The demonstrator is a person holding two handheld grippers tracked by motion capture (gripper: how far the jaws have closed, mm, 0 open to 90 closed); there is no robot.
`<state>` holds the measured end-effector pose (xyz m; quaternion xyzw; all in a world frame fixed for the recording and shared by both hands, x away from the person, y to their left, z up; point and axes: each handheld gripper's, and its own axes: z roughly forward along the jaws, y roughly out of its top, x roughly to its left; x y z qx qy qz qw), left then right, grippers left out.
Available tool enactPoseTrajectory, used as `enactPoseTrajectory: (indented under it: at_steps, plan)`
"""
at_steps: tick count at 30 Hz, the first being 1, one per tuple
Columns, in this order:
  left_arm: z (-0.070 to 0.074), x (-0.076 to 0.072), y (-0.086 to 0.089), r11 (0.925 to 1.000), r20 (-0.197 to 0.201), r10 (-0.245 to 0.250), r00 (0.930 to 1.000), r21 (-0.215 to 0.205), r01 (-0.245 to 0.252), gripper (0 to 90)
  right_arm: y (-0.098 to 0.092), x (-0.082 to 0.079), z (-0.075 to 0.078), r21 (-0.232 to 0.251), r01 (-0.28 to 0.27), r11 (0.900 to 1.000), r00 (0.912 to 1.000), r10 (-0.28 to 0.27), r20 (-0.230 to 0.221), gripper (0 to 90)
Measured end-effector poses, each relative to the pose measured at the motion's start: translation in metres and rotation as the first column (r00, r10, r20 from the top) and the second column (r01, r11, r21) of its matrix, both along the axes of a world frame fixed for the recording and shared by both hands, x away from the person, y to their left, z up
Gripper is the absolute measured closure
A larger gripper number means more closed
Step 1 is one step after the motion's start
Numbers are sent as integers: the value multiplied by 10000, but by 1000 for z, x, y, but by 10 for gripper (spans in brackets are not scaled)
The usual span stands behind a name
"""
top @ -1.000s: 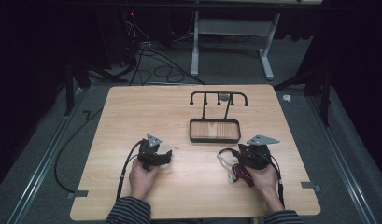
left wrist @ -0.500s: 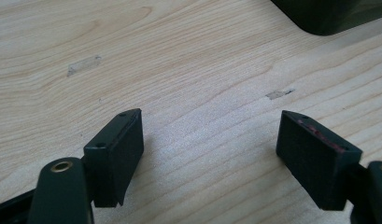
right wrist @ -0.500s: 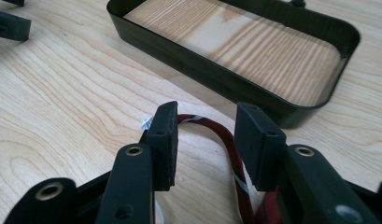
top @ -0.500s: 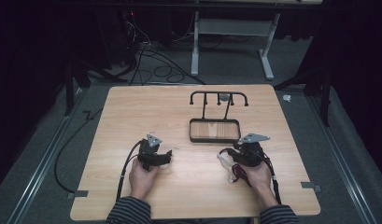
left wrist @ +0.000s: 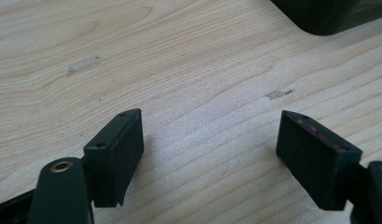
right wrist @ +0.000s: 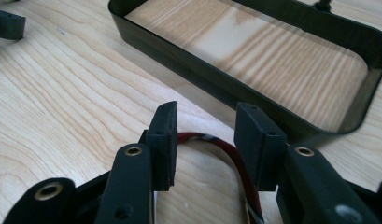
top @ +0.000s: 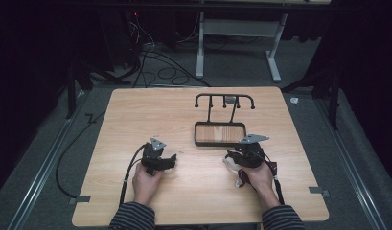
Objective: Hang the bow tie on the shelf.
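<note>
At lower centre of the right gripper view, the right claw (right wrist: 205,140) stands partly open around a looped red strap (right wrist: 226,149), grip unclear. It has crept toward the black tray (top: 220,143). The left claw (left wrist: 209,158) gapes empty over the tabletop (top: 150,110), so a placing seems near.

The right gripper (right wrist: 205,140) points its two black jaws toward the black metal-rimmed rectangular tray with a wooden floor (right wrist: 198,70), stopping just short of its near rim. A red looped strap with dark and white markings (right wrist: 235,161) curves between the jaws, nearer than the tray. Whether the pads press on it is unclear. Everything rests on the light wooden table (right wrist: 62,102).
</note>
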<state>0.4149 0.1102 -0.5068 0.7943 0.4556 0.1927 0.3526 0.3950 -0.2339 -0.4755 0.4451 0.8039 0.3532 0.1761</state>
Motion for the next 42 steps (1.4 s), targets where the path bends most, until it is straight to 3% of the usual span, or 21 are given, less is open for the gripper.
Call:
enactPoseTrajectory:
  at_steps: [17, 22, 30, 36, 42]
  plan:
    - [0, 0, 0, 10000, 1, 0, 10000, -3, 0, 236, 4, 14, -12, -56, -280, 9996, 9975, 276, -647, 631]
    - [0, 0, 0, 10000, 1, -1, 10000, -1, 1, 236, 6, 16, -16, -302, -401, 9987, 9959, 375, -820, 689]
    - [0, 0, 0, 10000, 0, -1, 10000, -2, 1, 236, 7, 14, -16, -619, -581, 9964, 9961, 538, -700, 885]
    - [0, 0, 0, 10000, 0, -10, 10000, -5, 10, 236, 9, 11, -14, -734, -688, 9949, 9966, 651, -512, 900]
    - [0, 0, 0, 10000, 2, -10, 10000, -5, 10, 236, 4, 4, -2, -295, -614, 9977, 9981, 612, -58, 900]
